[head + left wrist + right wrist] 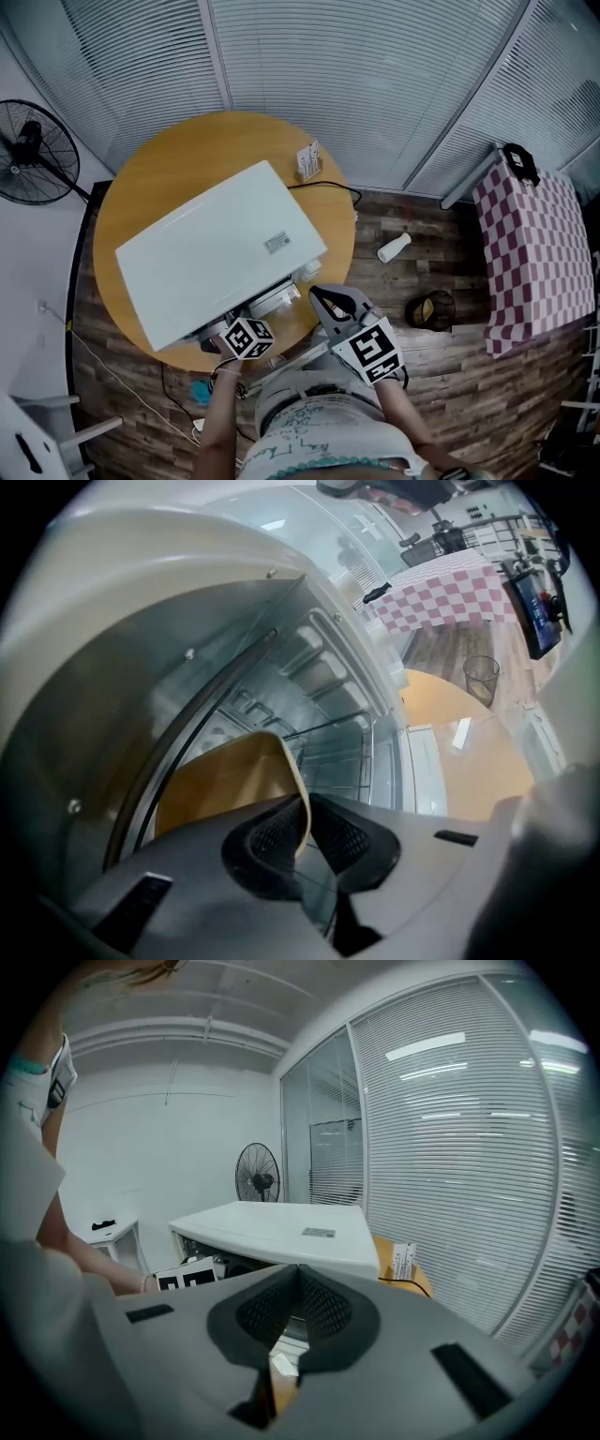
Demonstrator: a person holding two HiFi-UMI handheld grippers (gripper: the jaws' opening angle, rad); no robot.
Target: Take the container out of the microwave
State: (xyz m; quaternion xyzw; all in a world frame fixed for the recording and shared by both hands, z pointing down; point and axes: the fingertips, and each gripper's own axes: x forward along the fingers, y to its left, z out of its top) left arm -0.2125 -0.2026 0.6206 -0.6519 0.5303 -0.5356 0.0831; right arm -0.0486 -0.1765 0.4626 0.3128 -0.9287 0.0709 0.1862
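Note:
A white microwave (216, 253) sits on a round wooden table (150, 178), its front towards me. In the left gripper view I look into its cavity (309, 677), where a tan container (220, 780) sits. My left gripper (305, 822) reaches inside and is shut on the container's rim, which is pinched between the two pads. In the head view only its marker cube (248, 337) shows at the microwave's front. My right gripper (323, 298) hovers outside, right of the opening. Its jaws meet with nothing between them (298, 1279).
A small card holder (307, 161) stands at the table's far edge, with a black cable beside it. On the wood floor lie a white bottle (394, 247) and a small bin (431, 309). A checkered table (534, 244) is at right, a fan (33, 150) at left.

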